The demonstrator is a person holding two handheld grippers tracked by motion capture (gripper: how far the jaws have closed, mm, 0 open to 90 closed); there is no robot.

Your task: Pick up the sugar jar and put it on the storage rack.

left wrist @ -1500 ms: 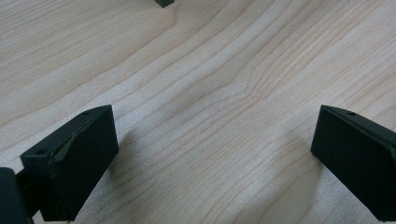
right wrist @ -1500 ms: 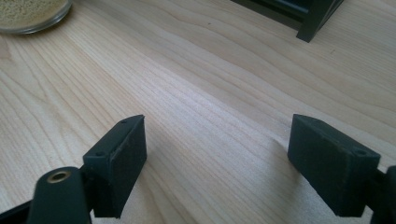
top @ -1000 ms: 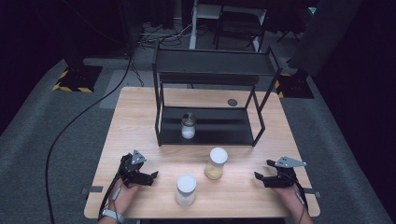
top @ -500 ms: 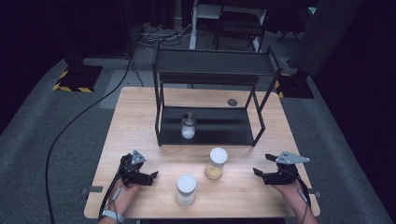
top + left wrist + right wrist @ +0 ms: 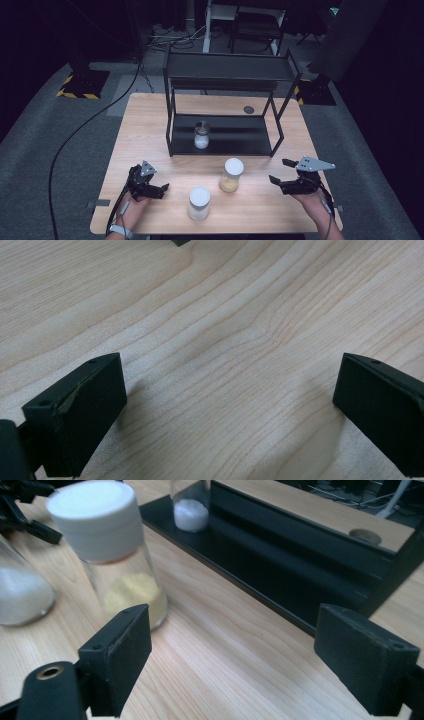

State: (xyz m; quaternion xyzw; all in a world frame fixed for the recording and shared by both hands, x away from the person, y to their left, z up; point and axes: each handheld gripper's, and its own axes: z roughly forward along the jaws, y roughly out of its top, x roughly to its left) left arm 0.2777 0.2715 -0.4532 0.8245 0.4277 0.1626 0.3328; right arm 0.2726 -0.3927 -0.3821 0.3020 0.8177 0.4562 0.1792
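Observation:
Three glass jars are in view. The one with yellow powder and a white lid (image 5: 232,175) (image 5: 117,555) stands on the table (image 5: 150,130), and a white-lidded jar of white powder (image 5: 199,203) (image 5: 20,595) stands nearer the front edge. A small lidless-looking jar of white powder (image 5: 201,136) (image 5: 190,505) sits on the lower shelf of the black rack (image 5: 225,82) (image 5: 300,565). My left gripper (image 5: 162,189) (image 5: 230,405) rests open at the front left, nothing but bare wood between its jaws. My right gripper (image 5: 278,170) (image 5: 250,650) hovers open to the right of the yellow jar, holding nothing.
A small dark disc (image 5: 248,109) (image 5: 365,535) lies on the table behind the rack's lower shelf. The rack's upper shelf (image 5: 230,67) is bare. Cables run across the dark floor beyond the table (image 5: 90,125).
My right gripper has lifted off the table a little and drifted slightly, jaws unchanged. The left gripper and the jars stayed where they were.

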